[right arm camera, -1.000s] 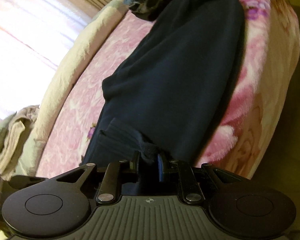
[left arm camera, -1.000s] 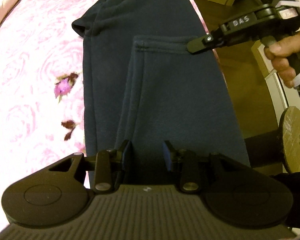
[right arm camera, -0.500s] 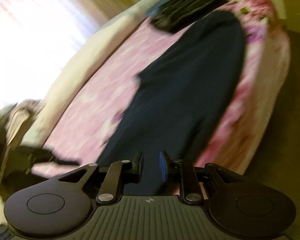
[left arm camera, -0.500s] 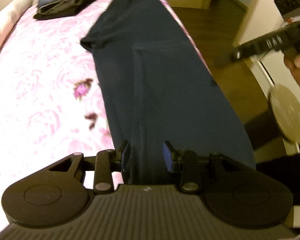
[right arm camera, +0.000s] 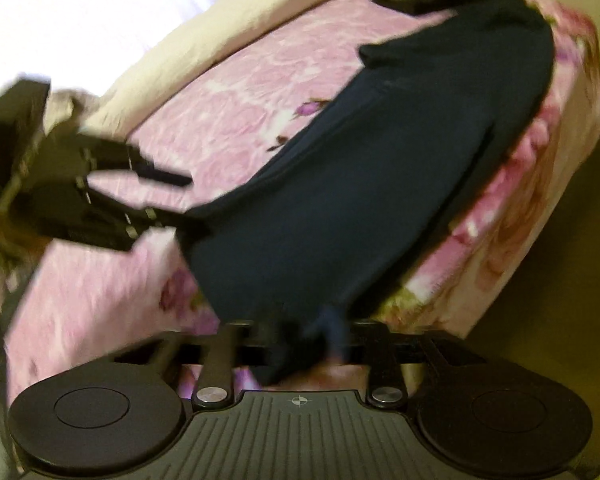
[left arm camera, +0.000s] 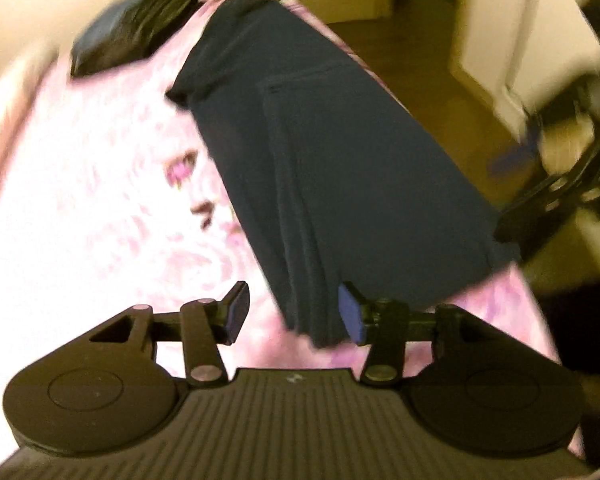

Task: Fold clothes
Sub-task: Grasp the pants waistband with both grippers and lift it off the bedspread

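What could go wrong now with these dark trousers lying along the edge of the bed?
1. The trousers run along the bed's edge, so a careless tug could slide them to the floor.
2. Both grippers' jaws are opening; the left gripper has cloth between its blue pads, while the right gripper is too blurred to tell. The near end may bunch.
3. The folded pile lies close to the trousers' far end and could get knocked.
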The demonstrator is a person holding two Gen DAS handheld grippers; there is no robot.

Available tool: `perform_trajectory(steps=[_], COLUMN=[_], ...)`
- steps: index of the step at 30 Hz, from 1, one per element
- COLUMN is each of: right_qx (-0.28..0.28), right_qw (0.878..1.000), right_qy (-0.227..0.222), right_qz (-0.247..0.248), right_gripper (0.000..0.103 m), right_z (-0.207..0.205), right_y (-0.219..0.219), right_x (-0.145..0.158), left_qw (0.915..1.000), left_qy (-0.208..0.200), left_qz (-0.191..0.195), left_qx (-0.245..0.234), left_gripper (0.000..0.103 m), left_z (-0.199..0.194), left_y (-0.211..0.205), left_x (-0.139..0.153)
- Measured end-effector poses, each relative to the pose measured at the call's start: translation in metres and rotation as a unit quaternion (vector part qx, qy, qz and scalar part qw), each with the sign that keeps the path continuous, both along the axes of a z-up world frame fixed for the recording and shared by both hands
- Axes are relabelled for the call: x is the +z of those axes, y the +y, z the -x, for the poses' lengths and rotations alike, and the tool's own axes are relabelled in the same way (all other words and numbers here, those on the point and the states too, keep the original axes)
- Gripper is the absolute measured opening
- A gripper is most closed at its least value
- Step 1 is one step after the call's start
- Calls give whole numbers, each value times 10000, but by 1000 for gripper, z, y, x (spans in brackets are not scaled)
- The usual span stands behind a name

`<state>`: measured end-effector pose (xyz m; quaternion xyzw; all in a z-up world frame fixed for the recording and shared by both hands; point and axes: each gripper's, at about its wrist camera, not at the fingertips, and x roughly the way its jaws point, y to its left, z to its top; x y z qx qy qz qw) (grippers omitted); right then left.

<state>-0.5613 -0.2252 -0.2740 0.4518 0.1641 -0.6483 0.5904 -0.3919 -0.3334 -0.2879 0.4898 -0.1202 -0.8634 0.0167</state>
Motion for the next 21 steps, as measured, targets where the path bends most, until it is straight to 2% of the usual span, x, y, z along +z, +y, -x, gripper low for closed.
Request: perform_trajectory(steps=[1,2,3,5,8,10,11,12,13,15,16,17,18,19,20,21], right_qx=[101,261,514,1017,1729,1927,2009,2164,2315,2571,2731,2877,2843,2809,2769,2637], right_qw=[9996,9985,9958,9860,9587,9487,9440,9334,9220,8969,8840,8709,8707,8704,8704,8766], right_qy=[247,476,758,1321,2260,2505,2616,2861,3105,3597,3794,3979,4008,4036,4059,4007], right_qz=[9,58,37,-5,-4,-26,-68,-47,-24,21,-80,-178,-220,-262,-306,-377], right_gripper=[82,82,82,82,82,82,82,82,80,61,61,47,27,27,27,25], right_z=[-9,-21,-32,-54,-87,-98,-102,-108,-114,-125,-129,-133,-129,-124,-119,-112], right_y=[3,7,7,6,4,-3,-5,-7,-8,-12,-13,-13,-11,-8,-6,-3], right_x=[5,8,7,7,-8,-20,-25,-31,-37,-47,-53,-59,-61,-63,-64,-62], left_qw=[9985,9938,9835,9610,9363,9288,9249,9207,9155,9046,9031,9077,9123,9162,9165,9170], left_qy=[-24,-41,-8,70,56,12,-10,-31,-48,-104,-134,-145,-135,-126,-117,-110], left_qz=[398,823,1374,1986,2398,2535,2604,2676,2774,2945,2941,2852,2760,2679,2664,2646], left_qx=[-366,-744,-1180,-1923,-2565,-2703,-2771,-2840,-2912,-3081,-3125,-3076,-3023,-2978,-2984,-2984], left_gripper=[50,56,61,63,63,61,57,49,47,39,37,33,32,31,31,29], left_z=[-7,-14,-22,-35,-35,-27,-24,-20,-18,-18,-20,-22,-22,-22,-22,-23], left_y=[12,25,40,60,77,80,81,82,82,79,76,67,63,59,60,60], left_x=[-1,-3,-8,-21,-47,-59,-65,-71,-75,-82,-82,-79,-78,-76,-75,-74])
